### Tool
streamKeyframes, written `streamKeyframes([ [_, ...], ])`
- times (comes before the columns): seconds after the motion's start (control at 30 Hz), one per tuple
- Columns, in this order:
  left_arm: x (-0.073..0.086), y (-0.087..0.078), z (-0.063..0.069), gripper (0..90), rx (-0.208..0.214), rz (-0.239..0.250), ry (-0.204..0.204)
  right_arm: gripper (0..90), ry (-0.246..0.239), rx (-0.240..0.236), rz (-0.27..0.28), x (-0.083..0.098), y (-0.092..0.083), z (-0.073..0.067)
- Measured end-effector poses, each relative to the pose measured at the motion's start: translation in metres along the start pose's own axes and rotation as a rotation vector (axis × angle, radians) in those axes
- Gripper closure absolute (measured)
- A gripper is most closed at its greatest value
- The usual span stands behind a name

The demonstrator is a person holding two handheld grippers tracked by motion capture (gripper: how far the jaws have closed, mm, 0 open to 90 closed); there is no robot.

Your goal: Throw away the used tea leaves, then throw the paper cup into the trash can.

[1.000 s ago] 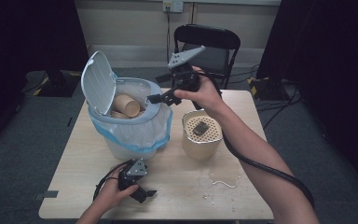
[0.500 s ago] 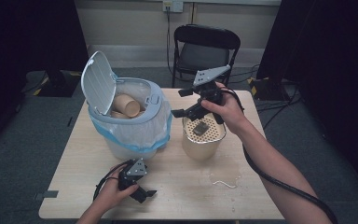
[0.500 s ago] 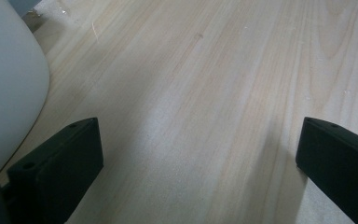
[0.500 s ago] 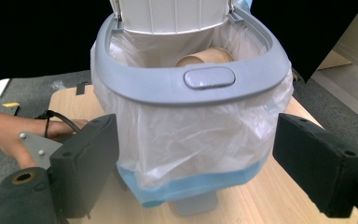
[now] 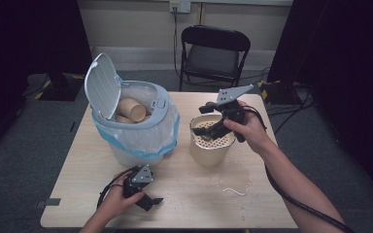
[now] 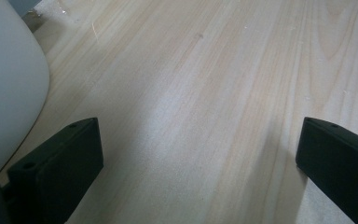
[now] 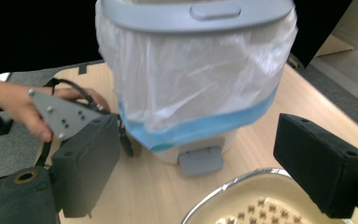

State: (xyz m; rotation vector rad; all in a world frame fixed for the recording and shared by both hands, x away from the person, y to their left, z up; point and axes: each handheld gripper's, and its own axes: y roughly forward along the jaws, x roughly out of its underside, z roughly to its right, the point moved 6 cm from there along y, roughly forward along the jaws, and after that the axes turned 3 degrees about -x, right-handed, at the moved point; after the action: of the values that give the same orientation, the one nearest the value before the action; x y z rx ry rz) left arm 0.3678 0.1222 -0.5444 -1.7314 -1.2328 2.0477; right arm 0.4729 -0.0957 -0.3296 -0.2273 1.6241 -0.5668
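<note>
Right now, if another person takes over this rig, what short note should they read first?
Left claw: open, empty, resting on the table in front of the bin.
Right claw: open, empty, above the rim of the beige container.
Pedal bin: lid up, bag fitted, paper cups inside.
Done: cups lie in the bin.
Left: probably the beige container with its perforated insert, not yet gripped; a small white scrap lies on the table.

In the right gripper view, the bottom edge cuts off the cream, foil-rimmed round container (image 7: 256, 200). The top edge crops the white pedal bin with its blue-banded liner (image 7: 191, 84). The person's blurred hand (image 7: 23, 105) runs off the left edge.
</note>
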Motion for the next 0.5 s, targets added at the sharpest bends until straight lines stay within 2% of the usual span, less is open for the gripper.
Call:
streamKeyframes([
  [0.13, 0.000, 0.000, 0.000, 0.0, 0.005, -0.003, -0.006, 13.8, 0.014, -0.004, -0.006, 0.017, -0.003, -0.005],
  [0.17, 0.001, -0.002, 0.000, 0.0, 0.009, -0.023, 0.001, 13.7, 0.017, -0.007, -0.007, 0.022, -0.003, -0.006],
  [0.33, 0.001, -0.001, 0.000, 0.0, 0.009, -0.020, 0.000, 13.7, 0.039, -0.023, -0.035, 0.053, -0.002, -0.015],
  [0.5, 0.001, -0.001, 0.000, 0.0, 0.008, -0.020, -0.001, 13.8, 0.049, -0.030, -0.049, 0.076, 0.002, -0.023],
])
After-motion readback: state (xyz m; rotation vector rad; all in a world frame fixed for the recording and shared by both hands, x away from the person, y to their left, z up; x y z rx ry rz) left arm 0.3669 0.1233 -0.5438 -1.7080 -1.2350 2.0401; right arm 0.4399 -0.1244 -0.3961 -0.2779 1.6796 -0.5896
